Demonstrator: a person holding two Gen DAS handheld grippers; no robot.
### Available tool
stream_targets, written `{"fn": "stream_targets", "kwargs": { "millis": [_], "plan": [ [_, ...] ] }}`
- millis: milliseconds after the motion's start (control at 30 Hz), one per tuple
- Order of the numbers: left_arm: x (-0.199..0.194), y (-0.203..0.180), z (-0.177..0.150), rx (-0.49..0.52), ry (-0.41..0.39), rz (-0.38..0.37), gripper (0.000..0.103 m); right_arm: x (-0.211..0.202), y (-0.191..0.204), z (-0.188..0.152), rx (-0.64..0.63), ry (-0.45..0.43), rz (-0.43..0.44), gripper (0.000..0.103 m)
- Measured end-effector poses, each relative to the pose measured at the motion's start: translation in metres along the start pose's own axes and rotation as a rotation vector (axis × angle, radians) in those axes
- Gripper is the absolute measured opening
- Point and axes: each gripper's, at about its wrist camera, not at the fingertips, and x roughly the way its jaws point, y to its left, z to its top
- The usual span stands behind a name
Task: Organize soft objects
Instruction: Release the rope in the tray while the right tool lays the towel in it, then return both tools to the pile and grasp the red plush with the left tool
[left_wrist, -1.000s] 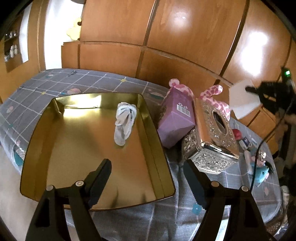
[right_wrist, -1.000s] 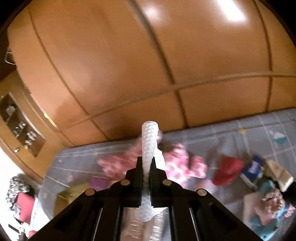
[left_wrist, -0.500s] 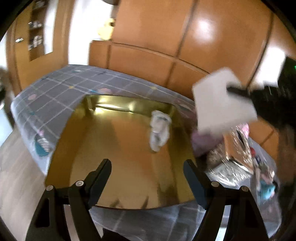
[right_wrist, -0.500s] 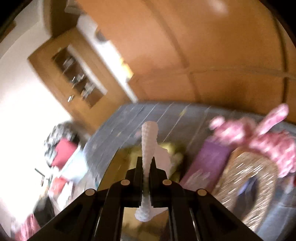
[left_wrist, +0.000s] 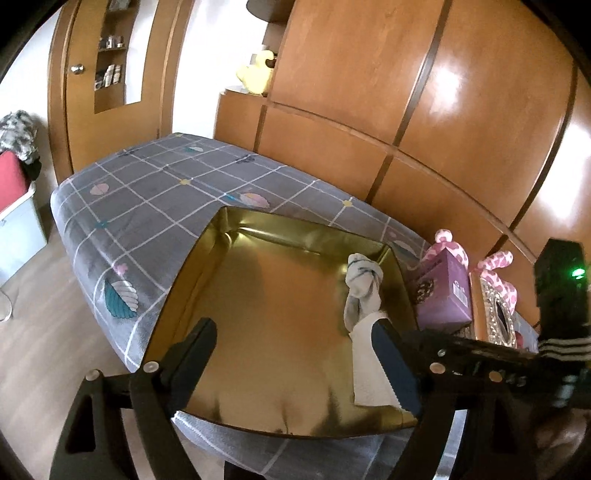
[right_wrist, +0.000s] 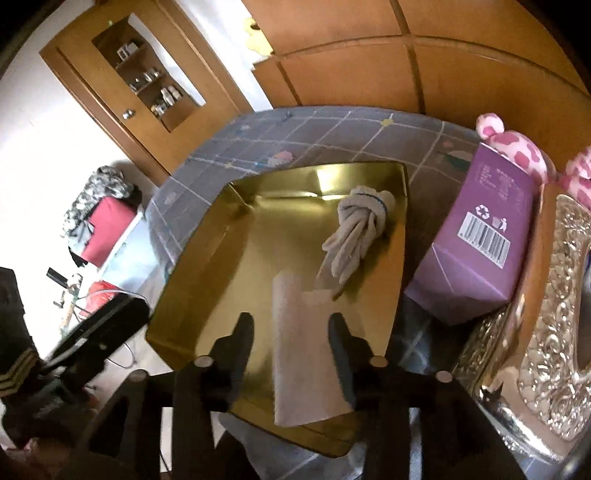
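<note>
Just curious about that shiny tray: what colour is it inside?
Gold, with a mirror-like sheen. The tray shows best in the left wrist view.

Tabletop (left_wrist: 155, 192) under grey checked cloth. Gold tray (left_wrist: 280, 240) at centre; purple box (left_wrist: 445, 291) at 3 o'clock, just beside it; silver ornate box (right_wrist: 554, 332) further right.
</note>
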Motion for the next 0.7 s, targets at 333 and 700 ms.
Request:
{"fn": "stream_targets", "kwargs": {
  "millis": [333, 700],
  "plan": [
    [-0.014, -0.019, -0.002, 0.067, -0.032, -0.02, 0.086, -0.052, -0.004, -0.018, -0.026, -0.14, -0.142, 0.044],
    [-0.023, -0.061, -0.015, 0.191, -0.033, -0.056, 0.086, -0.109, -0.031, -0.054, -0.041, -0.258, -0.34, 0.044]
  ]
}}
